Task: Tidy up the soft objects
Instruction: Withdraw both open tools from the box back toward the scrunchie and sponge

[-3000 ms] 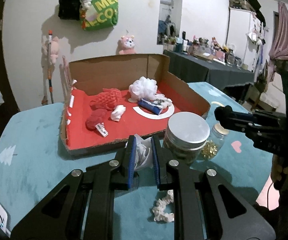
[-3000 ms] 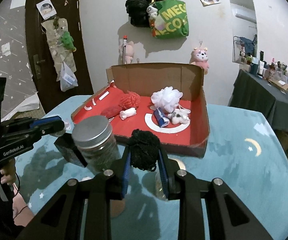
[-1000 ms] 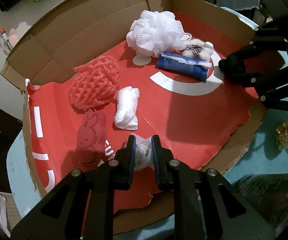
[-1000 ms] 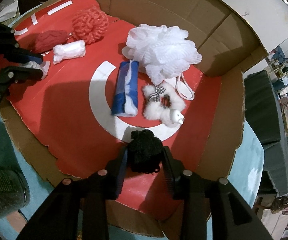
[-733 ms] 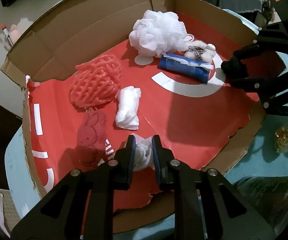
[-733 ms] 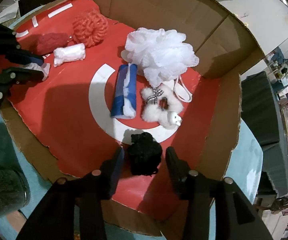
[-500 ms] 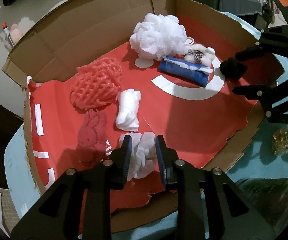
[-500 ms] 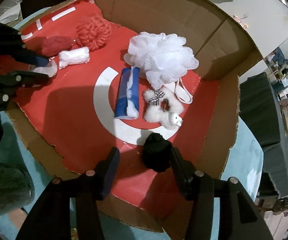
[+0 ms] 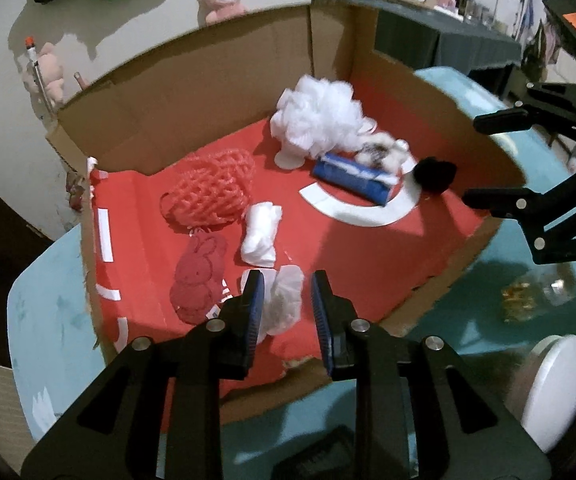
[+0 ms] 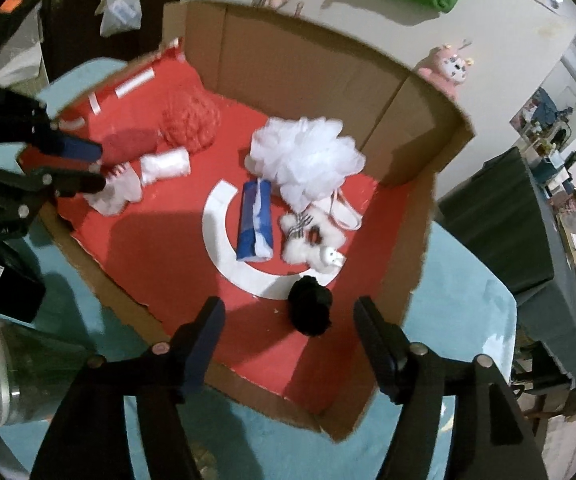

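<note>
Cardboard box (image 9: 207, 92) with red floor sits on teal table (image 9: 47, 320), near edge torn. Far left inside: red mesh ball (image 9: 207, 192); just near it a flat dark red bunny cloth (image 9: 197, 276); right of that a white rolled cloth (image 9: 261, 232). Left gripper (image 9: 286, 304) at the near left edge of the box, fingers spread, a crumpled white wad (image 9: 283, 300) lying on the red floor between them, not pinched; whether the left pad touches it, can't tell. Centre of box: white ring print with blue-white roll (image 9: 356, 178) on it, white mesh pouf (image 9: 316, 120) behind, small white plush (image 9: 384, 152) just right of the roll. Black pompom (image 10: 310, 306) lies on the floor at the near right, by the ring's edge, apart from both fingers. Right gripper (image 10: 288, 320) wide open over the near right edge, pompom between the fingers but loose. Jar with silver lid (image 9: 552, 388) on table near right of box
</note>
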Tool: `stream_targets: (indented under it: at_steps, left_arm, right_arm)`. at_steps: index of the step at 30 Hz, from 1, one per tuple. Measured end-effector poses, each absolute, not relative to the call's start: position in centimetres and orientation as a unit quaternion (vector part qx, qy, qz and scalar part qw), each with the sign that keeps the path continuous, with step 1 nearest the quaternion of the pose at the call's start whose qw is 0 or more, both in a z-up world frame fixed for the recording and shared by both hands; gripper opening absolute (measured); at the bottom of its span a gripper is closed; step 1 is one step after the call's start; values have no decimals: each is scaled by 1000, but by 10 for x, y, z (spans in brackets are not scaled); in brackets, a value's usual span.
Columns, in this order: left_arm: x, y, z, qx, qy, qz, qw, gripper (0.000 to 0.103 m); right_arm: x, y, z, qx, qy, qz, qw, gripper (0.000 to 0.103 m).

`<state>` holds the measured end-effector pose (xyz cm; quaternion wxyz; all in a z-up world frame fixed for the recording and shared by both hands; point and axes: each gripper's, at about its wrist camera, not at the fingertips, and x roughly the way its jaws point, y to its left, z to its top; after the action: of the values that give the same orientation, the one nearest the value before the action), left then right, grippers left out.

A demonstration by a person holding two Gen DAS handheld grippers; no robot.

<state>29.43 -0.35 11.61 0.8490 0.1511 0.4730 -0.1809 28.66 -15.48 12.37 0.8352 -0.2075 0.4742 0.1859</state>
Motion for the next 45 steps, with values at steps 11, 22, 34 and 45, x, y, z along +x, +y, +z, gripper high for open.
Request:
stream_targets:
  at_steps: [11, 22, 34, 45]
  left_arm:
    - [216, 12, 166, 83, 378, -200, 900, 72]
    - [109, 12, 201, 44, 252, -196, 947, 91]
    - [28, 3, 197, 32, 165, -145, 975, 96]
    - [5, 4, 157, 19, 179, -113, 977, 96]
  right_arm:
    - [223, -180, 177, -118, 400, 203, 886, 83]
    - [122, -195, 212, -61, 303, 199, 930, 103]
    - [28, -198, 205, -39, 222, 152, 962, 103]
    - [-8, -191, 169, -25, 203, 109, 973, 103]
